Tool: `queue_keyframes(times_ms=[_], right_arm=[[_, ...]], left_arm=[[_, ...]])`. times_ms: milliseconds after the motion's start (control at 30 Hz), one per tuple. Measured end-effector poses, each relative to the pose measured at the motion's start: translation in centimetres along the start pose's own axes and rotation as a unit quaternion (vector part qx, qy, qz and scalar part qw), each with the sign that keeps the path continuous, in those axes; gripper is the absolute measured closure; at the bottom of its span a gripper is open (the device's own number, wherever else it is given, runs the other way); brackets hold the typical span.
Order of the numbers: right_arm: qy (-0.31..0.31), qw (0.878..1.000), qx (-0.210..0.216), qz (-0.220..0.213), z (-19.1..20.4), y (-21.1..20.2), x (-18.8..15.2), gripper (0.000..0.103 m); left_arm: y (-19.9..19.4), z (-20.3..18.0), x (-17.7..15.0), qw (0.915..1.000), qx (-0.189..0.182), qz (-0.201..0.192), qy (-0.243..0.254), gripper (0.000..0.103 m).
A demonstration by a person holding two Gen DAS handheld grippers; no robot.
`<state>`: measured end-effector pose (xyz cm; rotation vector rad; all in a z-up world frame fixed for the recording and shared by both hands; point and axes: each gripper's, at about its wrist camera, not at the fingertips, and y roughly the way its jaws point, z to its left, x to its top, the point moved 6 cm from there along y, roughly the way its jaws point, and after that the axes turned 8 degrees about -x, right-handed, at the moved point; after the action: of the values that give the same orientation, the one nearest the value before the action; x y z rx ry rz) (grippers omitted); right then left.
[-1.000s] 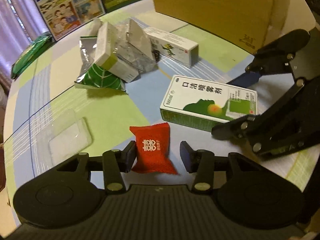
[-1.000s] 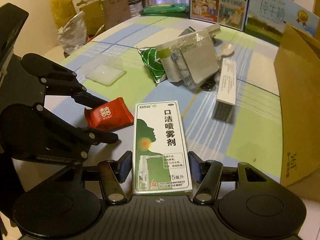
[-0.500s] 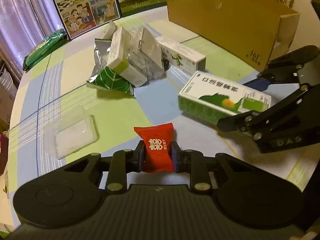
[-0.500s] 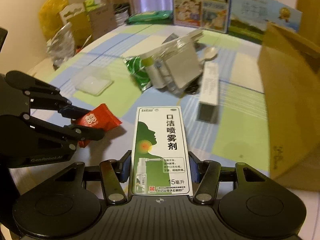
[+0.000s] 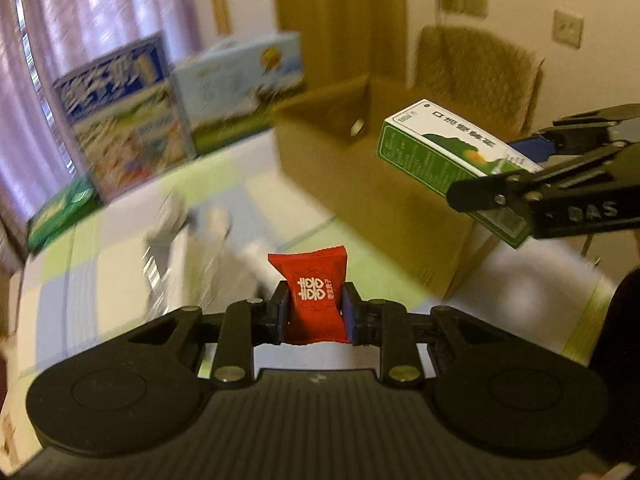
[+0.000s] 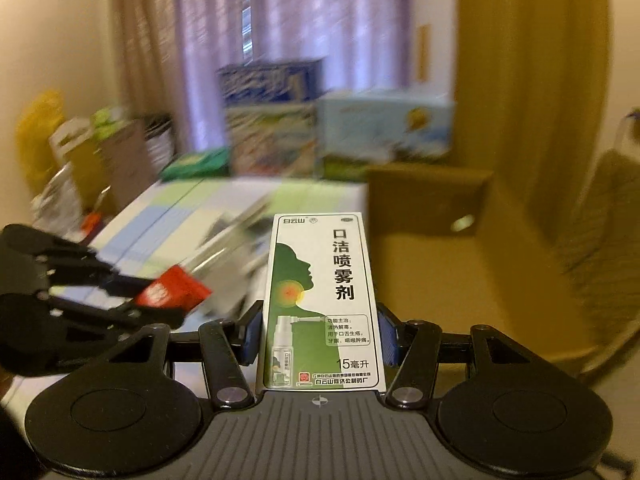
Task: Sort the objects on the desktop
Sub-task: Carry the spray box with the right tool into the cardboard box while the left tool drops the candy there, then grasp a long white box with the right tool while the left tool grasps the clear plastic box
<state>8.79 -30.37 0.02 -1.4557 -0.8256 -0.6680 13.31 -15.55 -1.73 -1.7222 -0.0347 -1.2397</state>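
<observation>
The left gripper is clamped on a red candy packet, the right gripper on a green-and-white spray box; both are held above the checked tablecloth. The box's long axis points forward toward the open cardboard box, which stands at the table's edge.

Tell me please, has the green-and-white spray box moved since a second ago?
Yes. The green-and-white spray box has risen off the table, now held up level with the brown cardboard box.
</observation>
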Motion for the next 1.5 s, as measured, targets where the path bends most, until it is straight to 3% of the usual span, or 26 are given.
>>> queue_keyframes(times_ms=[233,400,767,867,1233,1267,1333,1500], right_arm=[[0.04,0.998,-0.047,0.012,-8.2,1.7,1.5,0.05],[0.058,0.996,-0.051,0.032,-11.1,4.2,1.2,0.05],[0.072,0.994,-0.043,0.066,-13.1,8.5,-0.2,0.05],[0.074,0.994,-0.041,0.07,-13.0,9.1,-0.5,0.05],[0.074,0.994,-0.029,0.073,-11.7,10.0,-0.4,0.05],[0.077,0.994,-0.027,0.066,-11.7,9.8,-0.2,0.049],[0.083,0.995,-0.032,0.053,-11.7,9.4,0.3,0.036],[0.089,0.995,-0.026,0.035,-10.8,7.6,1.4,0.035]], left_arm=[[3.8,-4.4,6.6,0.9988,-0.043,-0.023,-0.003,0.081],[7.9,-6.5,9.4,0.9982,-0.057,-0.016,0.001,0.081],[13.5,-6.2,9.0,0.9977,-0.068,0.007,0.0,0.08],[13.5,-6.0,8.8,0.998,-0.063,0.001,-0.001,0.074],[8.9,-3.5,8.4,0.9983,-0.038,-0.039,-0.022,0.068],[8.4,-3.1,8.2,0.9982,-0.034,-0.042,-0.026,0.066],[7.1,-2.1,7.8,0.9978,-0.025,-0.049,-0.038,0.063],[3.7,0.7,6.1,0.997,-0.005,-0.057,-0.053,0.055]])
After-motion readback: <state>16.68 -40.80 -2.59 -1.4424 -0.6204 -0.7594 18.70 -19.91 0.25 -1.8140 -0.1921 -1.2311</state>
